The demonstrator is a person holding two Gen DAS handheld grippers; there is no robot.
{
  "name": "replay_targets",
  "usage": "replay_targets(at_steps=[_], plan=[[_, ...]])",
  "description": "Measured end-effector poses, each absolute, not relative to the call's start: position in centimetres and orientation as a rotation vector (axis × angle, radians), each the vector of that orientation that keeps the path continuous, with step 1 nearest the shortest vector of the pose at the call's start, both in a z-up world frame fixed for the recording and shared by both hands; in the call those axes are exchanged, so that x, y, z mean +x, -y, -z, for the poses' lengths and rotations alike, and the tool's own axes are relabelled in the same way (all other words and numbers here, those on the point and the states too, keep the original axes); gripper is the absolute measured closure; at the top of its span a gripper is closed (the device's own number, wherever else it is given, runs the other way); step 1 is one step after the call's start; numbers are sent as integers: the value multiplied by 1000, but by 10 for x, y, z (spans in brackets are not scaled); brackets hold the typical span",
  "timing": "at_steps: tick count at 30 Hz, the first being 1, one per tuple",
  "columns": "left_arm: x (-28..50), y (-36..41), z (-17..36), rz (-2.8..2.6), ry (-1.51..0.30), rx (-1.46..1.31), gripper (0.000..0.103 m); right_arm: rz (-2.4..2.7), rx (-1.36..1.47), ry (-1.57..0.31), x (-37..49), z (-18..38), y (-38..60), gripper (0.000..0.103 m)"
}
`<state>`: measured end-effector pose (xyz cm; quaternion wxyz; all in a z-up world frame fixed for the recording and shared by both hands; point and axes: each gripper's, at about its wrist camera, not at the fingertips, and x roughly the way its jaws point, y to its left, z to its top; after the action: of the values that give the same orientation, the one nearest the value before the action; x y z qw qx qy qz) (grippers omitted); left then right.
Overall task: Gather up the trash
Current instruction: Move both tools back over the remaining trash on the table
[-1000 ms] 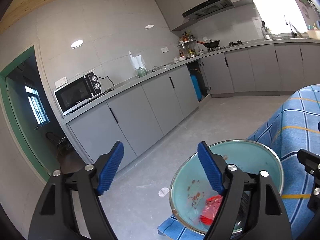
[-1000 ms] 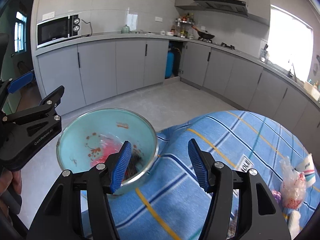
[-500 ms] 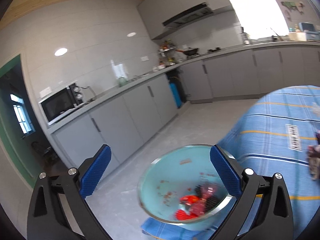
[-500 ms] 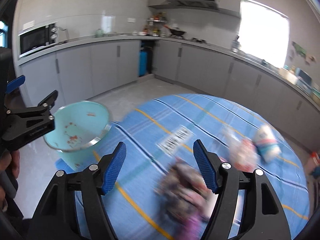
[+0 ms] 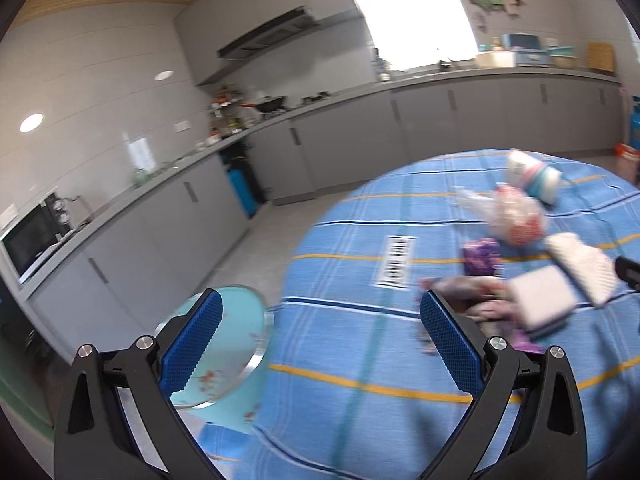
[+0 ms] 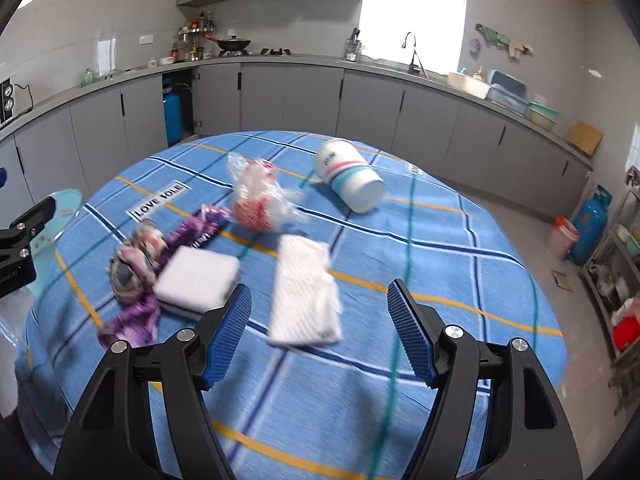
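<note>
Round table (image 6: 460, 240) under a blue checked cloth with yellow and dark stripes, soft and a little wrinkled. On the cloth, a group of trash: a white paper cup (image 6: 352, 180) with pink and blue bands, lying on its side at the far part; a crumpled clear plastic bag (image 6: 260, 200) with red and white content, near the cup; a flat white textured napkin (image 6: 304, 292), just in front of the right gripper (image 6: 320, 336); a white rectangular block (image 6: 198, 278), smooth, touching a purple wrapper (image 6: 200, 228) and a crumpled grey-pink bundle (image 6: 134, 260). A printed label (image 6: 158, 202) reading "LOVE SOLE" sewn on the cloth. At the table's left edge, a pale turquoise bin (image 5: 224, 344) with a shiny metal rim and a small red pattern inside.

Compared with a second ago: bin no longer in the centre of both views, now at the left side; trash on the cloth now straight ahead. Contours blurred.

Left gripper (image 5: 320, 344) pointing slightly down over the table edge, jaws wide apart after opening further, nothing between them. Right gripper tilted down toward the napkin, jaws apart, just been opening, nothing clamped.
</note>
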<state>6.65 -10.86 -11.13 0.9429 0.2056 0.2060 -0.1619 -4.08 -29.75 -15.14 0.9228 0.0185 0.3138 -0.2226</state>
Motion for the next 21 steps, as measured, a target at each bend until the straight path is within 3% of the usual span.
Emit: replay_targets(at_steps=[14,16,18,21], plan=[[62,176,148,456,-477,499,8,470,93,-619,-53,159,319,29],[63,181,155,488,-505,504,28,469,99,-624,-52,161,321,29],[64,186,163,536,-546,507,40,466,103,-634,-50,164,321,29],[60,191,167,598,-553,511,83,463,105,-644,-44,166,321,29]])
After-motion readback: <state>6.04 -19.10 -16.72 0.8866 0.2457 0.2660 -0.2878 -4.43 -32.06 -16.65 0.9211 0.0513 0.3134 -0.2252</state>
